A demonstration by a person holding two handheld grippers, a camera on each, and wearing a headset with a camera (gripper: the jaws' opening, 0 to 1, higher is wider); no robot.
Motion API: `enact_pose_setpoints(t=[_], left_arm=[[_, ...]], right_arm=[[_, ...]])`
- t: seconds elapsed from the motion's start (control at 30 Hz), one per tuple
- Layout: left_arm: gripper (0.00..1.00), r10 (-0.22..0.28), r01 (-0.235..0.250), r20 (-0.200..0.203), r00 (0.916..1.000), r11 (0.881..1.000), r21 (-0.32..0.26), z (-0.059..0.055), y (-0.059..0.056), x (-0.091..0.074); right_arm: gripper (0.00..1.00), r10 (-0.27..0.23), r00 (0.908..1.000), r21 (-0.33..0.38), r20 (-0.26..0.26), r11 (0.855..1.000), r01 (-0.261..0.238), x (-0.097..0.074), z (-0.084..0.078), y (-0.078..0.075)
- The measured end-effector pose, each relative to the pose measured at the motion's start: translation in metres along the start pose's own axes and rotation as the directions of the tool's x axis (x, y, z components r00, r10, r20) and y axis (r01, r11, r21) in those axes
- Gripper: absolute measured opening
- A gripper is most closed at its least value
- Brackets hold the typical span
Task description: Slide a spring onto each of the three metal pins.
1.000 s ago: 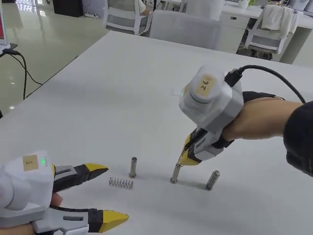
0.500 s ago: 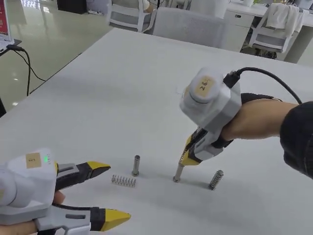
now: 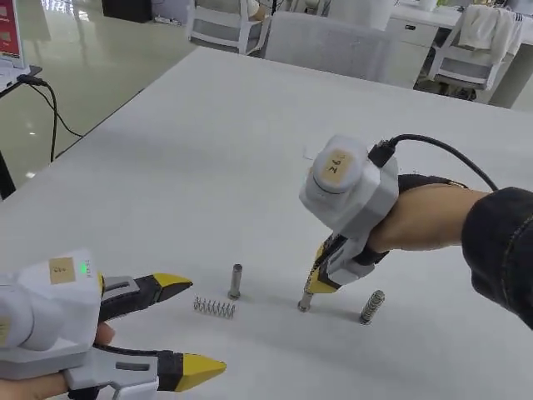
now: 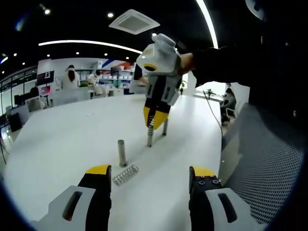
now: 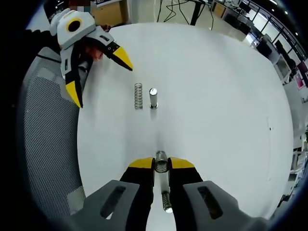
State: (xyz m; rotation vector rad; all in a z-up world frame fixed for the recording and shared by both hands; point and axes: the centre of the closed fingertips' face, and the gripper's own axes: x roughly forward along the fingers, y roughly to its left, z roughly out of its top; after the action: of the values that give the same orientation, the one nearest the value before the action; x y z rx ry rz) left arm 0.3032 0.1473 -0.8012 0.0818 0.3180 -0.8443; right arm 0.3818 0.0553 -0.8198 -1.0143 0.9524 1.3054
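Three metal pins stand in a row on the white table. The left pin point(image 3: 236, 281) point(image 4: 122, 152) point(image 5: 153, 97) is bare, and a loose spring point(image 3: 214, 307) point(image 4: 125, 174) point(image 5: 138, 95) lies beside it. My right gripper point(image 3: 321, 282) point(image 4: 155, 115) point(image 5: 161, 163) is shut on a second spring point(image 5: 161, 165) point(image 4: 150, 121), held upright at the top of the middle pin point(image 3: 306, 302) point(image 4: 149, 140). The right pin point(image 3: 371, 307) point(image 4: 165, 127) wears a spring. My left gripper point(image 3: 190, 325) point(image 4: 150, 171) point(image 5: 102, 81) stands open and empty, near the loose spring.
The white table point(image 3: 208, 150) stretches wide beyond the pins. A black cable point(image 3: 433, 150) runs from the right gripper along the sleeve. Chairs and desks point(image 3: 325, 42) stand past the far edge, and a mesh chair seat point(image 5: 48, 144) is beside the table's near edge.
My right gripper has sunk a little with its spring toward the middle pin. The left gripper has stayed open in place. The head camera has shifted slightly.
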Motion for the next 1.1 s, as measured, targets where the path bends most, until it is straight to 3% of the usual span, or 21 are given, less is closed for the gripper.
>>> enact_pose_setpoints(t=[0.67, 1.0, 1.1], left_arm=[[0.60, 0.005, -0.005, -0.008, 1.0000, 1.000, 0.002, 0.000, -0.001, -0.002], [0.60, 0.002, -0.002, -0.009, 1.0000, 1.000, 0.004, 0.000, -0.002, -0.001], [0.60, 0.002, -0.002, -0.008, 1.0000, 1.000, 0.005, 0.001, -0.001, -0.001]], right_arm=[[0.09, 0.002, 0.9990, 0.004, -0.045, 1.000, -0.002, 0.029, -0.012, 0.002], [0.09, 0.001, 0.9997, 0.006, -0.024, 1.000, -0.001, 0.029, -0.009, 0.002], [0.14, -0.003, 0.9999, -0.009, -0.015, 1.000, 0.002, 0.028, -0.008, 0.003]])
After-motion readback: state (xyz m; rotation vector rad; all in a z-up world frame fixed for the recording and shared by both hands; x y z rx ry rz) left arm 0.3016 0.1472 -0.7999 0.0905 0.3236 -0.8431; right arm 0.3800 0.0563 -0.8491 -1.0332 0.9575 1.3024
